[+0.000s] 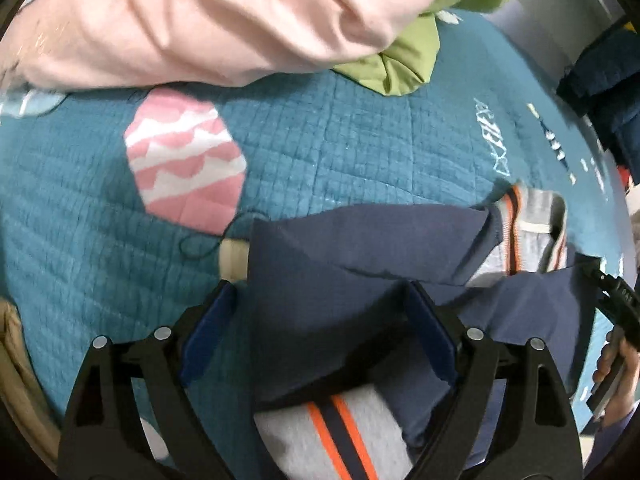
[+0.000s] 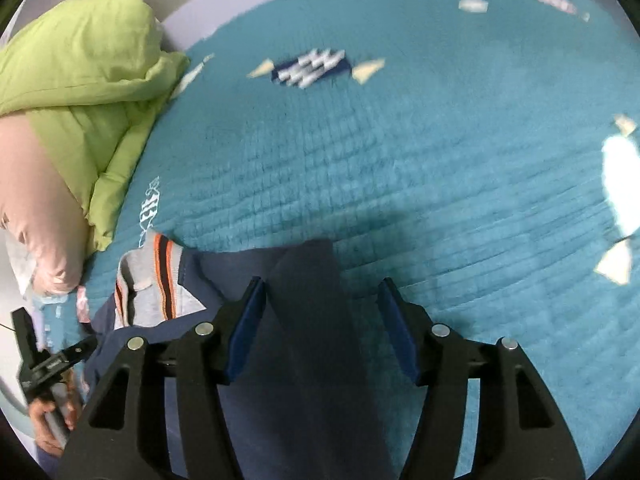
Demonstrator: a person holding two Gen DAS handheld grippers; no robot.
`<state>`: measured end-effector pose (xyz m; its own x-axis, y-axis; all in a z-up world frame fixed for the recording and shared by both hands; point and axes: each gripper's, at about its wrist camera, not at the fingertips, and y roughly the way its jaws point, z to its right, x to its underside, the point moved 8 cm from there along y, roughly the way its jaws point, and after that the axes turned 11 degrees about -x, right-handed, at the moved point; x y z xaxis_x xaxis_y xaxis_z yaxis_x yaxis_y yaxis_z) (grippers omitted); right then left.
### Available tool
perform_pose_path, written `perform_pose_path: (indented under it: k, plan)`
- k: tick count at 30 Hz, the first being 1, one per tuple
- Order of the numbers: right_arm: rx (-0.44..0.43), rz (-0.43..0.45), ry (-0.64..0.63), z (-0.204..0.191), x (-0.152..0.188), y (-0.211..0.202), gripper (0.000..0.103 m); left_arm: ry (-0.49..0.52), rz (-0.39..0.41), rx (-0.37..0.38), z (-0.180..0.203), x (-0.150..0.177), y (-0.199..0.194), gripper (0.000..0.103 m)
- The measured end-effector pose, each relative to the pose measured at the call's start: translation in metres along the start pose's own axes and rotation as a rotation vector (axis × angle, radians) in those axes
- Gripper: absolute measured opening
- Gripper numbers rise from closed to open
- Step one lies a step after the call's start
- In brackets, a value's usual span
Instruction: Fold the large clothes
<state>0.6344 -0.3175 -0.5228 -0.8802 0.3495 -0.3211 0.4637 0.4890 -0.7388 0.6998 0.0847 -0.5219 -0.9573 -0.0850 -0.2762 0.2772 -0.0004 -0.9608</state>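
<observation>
Left wrist view: the navy polo shirt [image 1: 340,280] lay between the open left gripper [image 1: 320,296]; the right gripper [image 2: 322,292] likewise straddled it, unclamped.

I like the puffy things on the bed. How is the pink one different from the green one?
The pink bedding is pale and smooth; the green bedding is bright lime with stitched seams. The pink one lies partly on top of the green one, whose end pokes out from under it. The pink one looks bigger in the left wrist view. Both are soft and bunched up on the teal quilt.
</observation>
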Motion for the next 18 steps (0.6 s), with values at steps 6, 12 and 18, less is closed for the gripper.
perform_pose_path:
  k: [6,12,18]
  plan:
    - [-0.068,0.061,-0.064,-0.016,0.002,-0.02,0.004,0.104,0.067,0.031,0.015,-0.001,-0.02,0.012]
    - [-0.172,0.158,-0.099,-0.046,0.009,-0.076,0.004,0.101,0.166,0.099,0.015,0.011,-0.075,0.01]
    - [-0.224,0.199,-0.164,-0.076,0.045,-0.14,0.004,0.102,0.267,0.191,0.01,0.06,-0.16,0.01]
